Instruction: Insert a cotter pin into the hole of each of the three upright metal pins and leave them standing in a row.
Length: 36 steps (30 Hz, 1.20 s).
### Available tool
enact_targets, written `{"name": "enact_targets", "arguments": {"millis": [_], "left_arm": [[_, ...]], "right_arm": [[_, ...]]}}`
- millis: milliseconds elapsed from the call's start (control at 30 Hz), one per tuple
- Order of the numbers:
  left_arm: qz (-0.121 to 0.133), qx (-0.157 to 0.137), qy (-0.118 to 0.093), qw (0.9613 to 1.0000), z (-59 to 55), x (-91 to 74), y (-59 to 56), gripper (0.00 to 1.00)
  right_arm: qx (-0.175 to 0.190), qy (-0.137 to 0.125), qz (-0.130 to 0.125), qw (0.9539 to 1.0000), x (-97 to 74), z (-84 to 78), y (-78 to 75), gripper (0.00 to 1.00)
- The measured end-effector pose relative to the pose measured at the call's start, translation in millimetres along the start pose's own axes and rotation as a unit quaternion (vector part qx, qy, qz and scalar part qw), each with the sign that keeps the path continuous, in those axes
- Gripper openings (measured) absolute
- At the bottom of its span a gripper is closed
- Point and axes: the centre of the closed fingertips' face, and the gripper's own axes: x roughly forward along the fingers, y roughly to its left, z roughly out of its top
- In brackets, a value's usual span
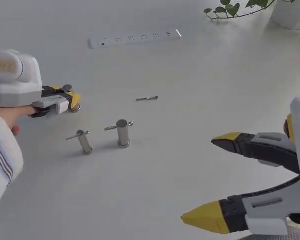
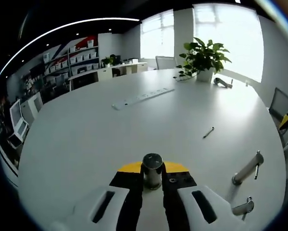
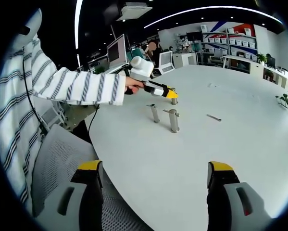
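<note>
- The left gripper's [image 2: 153,176] fingers were clamped on a bare metal pin [image 2: 152,164], probably steadying it upright for its cotter pin.
- The right gripper's [image 1: 200,180] fingers gaped wide and empty near the worktop's [image 1: 155,195] near edge.
- There were three metal pins. The thicker metal pin [image 1: 122,133] and thinner metal pin [image 1: 83,142] each carried a cotter pin.
- There were three cotter pins. The loose cotter pin [image 1: 146,99] lay toward the far edge.

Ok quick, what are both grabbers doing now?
Left gripper: closed on a short upright silver metal pin.
Right gripper: open, holding nothing.
</note>
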Motion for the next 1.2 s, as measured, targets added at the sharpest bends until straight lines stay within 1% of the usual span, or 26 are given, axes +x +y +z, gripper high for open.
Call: {"name": "enact_targets", "arguments": {"millis": [33,100,167,200,233,333,367,400,433,533,600,700,767,800,900,933,1067,1200], "left_arm": [[0.001,0.002,0.000,1.0000,0.4,0.2,0.2,0.10],[0.003,-0.009,-0.003,1.0000,0.2,1.3,1.0,0.10],[0.001,-0.007,-0.005,1.0000,0.4,1.8,1.0,0.10],[0.001,-0.014,-0.004,0.9999,0.3,1.9,1.5,0.10],[0.002,-0.015,-0.003,0.9999,0.2,1.9,1.9,0.10],[0.007,-0.001,0.000,1.0000,0.6,2.5,1.8,0.10],[0.008,-0.004,0.001,1.0000,0.8,2.7,2.6,0.10],[0.009,-0.024,0.005,0.9997,0.3,2.6,3.1,0.10],[0.011,-0.040,0.002,0.9991,1.4,2.8,5.7,0.10],[0.013,-0.042,0.007,0.9990,0.4,1.2,9.6,0.10],[0.015,-0.048,0.013,0.9986,-0.9,-0.9,11.8,0.10],[0.020,-0.047,0.021,0.9985,-3.4,-4.2,14.1,0.10],[0.017,-0.051,0.024,0.9983,-4.2,-7.5,13.7,0.10],[0.017,-0.048,0.024,0.9984,-4.0,-9.9,12.8,0.10],[0.032,-0.037,0.031,0.9983,-3.4,-16.4,14.5,0.09],[0.035,-0.035,0.031,0.9983,-2.4,-20.4,13.5,0.09],[0.038,-0.030,0.025,0.9985,4.0,-34.7,10.1,0.09],[0.048,-0.022,0.014,0.9985,13.5,-47.3,10.8,0.10]], "right_arm": [[0.000,0.000,0.001,1.0000,0.2,0.0,0.5,0.88],[0.002,-0.003,0.004,1.0000,1.0,0.9,2.2,0.88],[0.005,-0.006,0.008,0.9999,1.7,2.5,3.8,0.88],[0.005,-0.007,0.008,0.9999,2.0,3.3,4.5,0.88],[0.004,-0.008,0.008,0.9999,2.2,3.5,4.6,0.88],[0.001,-0.004,0.010,0.9999,3.0,2.7,5.7,0.88],[0.000,-0.004,0.010,0.9999,3.0,2.7,6.2,0.88],[0.001,-0.005,0.012,0.9999,3.1,3.2,6.9,0.88],[0.001,-0.004,0.013,0.9999,3.2,3.4,7.6,0.88],[-0.005,-0.002,0.018,0.9998,3.1,4.2,8.1,0.88],[-0.006,-0.006,0.018,0.9998,2.3,6.8,7.0,0.88],[-0.006,-0.010,0.017,0.9998,1.4,9.6,5.7,0.89],[-0.006,-0.011,0.017,0.9998,1.2,10.4,5.7,0.89],[-0.005,-0.012,0.021,0.9997,1.1,11.0,7.0,0.89],[-0.005,-0.018,0.023,0.9995,0.7,13.1,8.4,0.90],[-0.004,-0.021,0.023,0.9995,0.5,14.2,8.8,0.90],[-0.005,-0.031,0.024,0.9992,0.3,17.7,9.3,0.92],[-0.008,-0.039,0.026,0.9989,0.4,19.7,10.6,0.93]]}}
